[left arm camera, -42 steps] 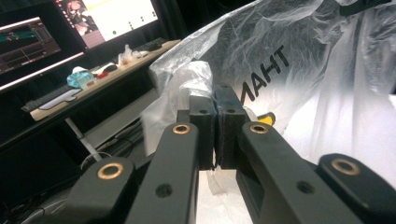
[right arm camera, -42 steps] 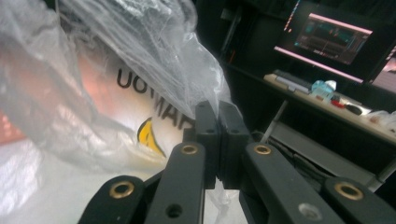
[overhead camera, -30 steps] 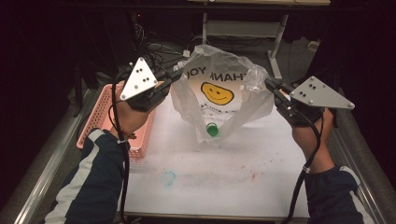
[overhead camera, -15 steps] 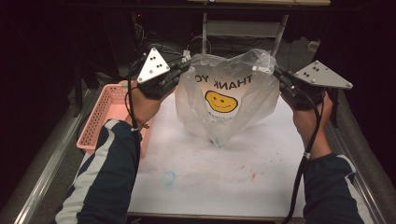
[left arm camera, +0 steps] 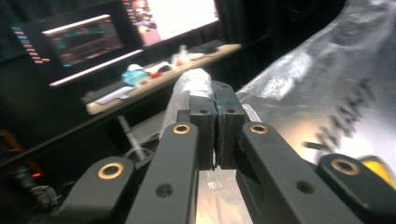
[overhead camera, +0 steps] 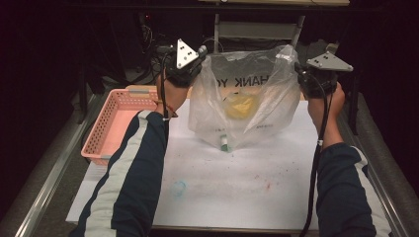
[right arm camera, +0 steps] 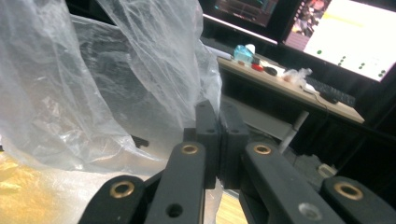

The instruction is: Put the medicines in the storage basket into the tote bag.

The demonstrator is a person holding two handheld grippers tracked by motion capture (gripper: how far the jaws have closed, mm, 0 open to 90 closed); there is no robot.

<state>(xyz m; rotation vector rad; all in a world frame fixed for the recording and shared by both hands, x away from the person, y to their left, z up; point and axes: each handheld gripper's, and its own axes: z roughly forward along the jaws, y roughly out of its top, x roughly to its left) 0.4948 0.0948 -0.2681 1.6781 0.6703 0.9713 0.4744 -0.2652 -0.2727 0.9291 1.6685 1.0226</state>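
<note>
I hold the bag up off the table, my left gripper pinching its 10 o'clock handle, my right gripper its 2 o'clock. A bottle hangs at the bottom. Next, I judge, carry it toward the basket at 9 o'clock.

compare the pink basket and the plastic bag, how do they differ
The pink basket rests on the table's left edge; the plastic bag hangs lifted, pinched by the left gripper and right gripper. The basket is stiff, opaque lattice and looks empty; the bag is thin, see-through film printed with lettering, with a green-capped bottle at its bottom. Both are open-topped containers.
</note>
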